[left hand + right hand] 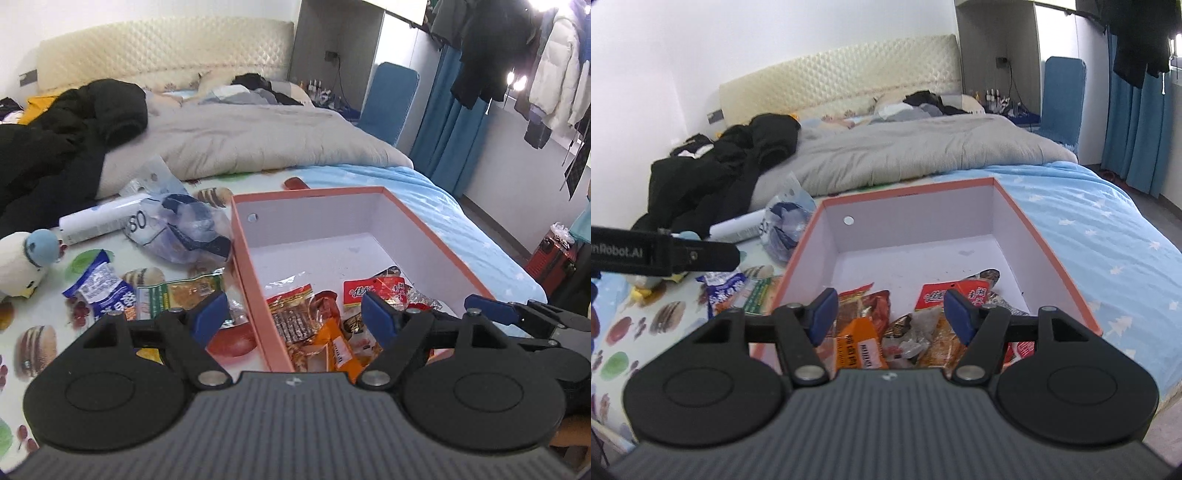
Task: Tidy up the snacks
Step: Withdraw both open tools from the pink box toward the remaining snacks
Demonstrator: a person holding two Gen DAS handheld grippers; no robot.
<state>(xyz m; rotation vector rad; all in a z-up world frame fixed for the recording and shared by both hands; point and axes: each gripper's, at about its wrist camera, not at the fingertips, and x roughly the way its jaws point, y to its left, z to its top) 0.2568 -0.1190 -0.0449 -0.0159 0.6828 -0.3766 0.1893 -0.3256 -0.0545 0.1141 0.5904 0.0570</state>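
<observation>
An orange-rimmed box [255,266] with white inside stands on the bed; it also shows in the right wrist view [1045,243]. Several snack packets [317,325] lie in its near end [871,332]. My left gripper [295,317] is open and empty, straddling the box's left wall near its front. My right gripper [890,314] is open and empty, just above the packets at the box's near end. Its fingers [491,308] show at the right in the left wrist view. A blue snack packet [103,288] and a green one [181,295] lie on the mat left of the box.
A clear plastic bag [188,229], a white roll [99,221] and a plush toy [26,262] lie left of the box. A black jacket [62,140] and grey duvet [258,140] lie behind. The bed's edge runs to the right; a red case [554,258] stands on the floor.
</observation>
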